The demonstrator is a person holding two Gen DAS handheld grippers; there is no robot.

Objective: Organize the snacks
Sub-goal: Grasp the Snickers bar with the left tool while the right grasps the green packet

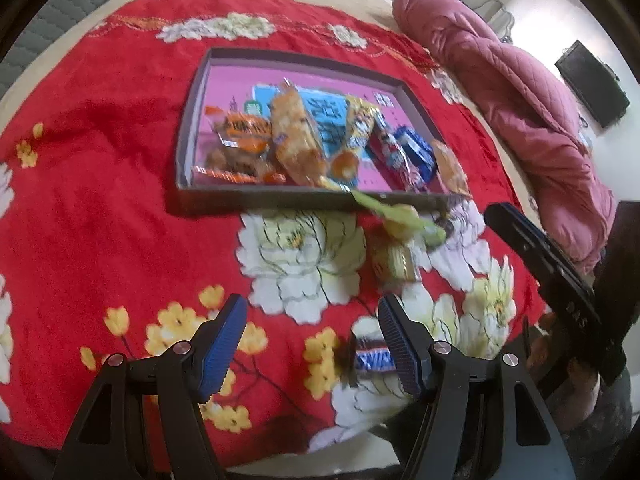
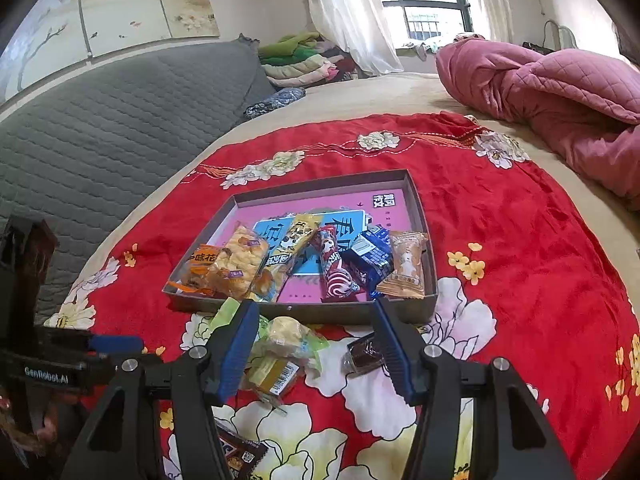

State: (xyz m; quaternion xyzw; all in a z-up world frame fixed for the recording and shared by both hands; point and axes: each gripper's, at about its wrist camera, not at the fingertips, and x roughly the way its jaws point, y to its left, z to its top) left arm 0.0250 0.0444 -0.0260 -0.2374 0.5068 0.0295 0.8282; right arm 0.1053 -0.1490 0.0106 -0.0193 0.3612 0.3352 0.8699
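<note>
Your left tongs hang spread wide over the red flowered blanket on the bed, gripping nothing. Their right finger covers part of a Snickers bar, so you read only some letters. Your right tongs are also spread and empty, and their fingers cut across a green-wrapped snack and a dark wrapped candy. Both lie just in front of the tray, which holds six packets. The left view is motion-blurred, so the labels there are unreadable.
</note>
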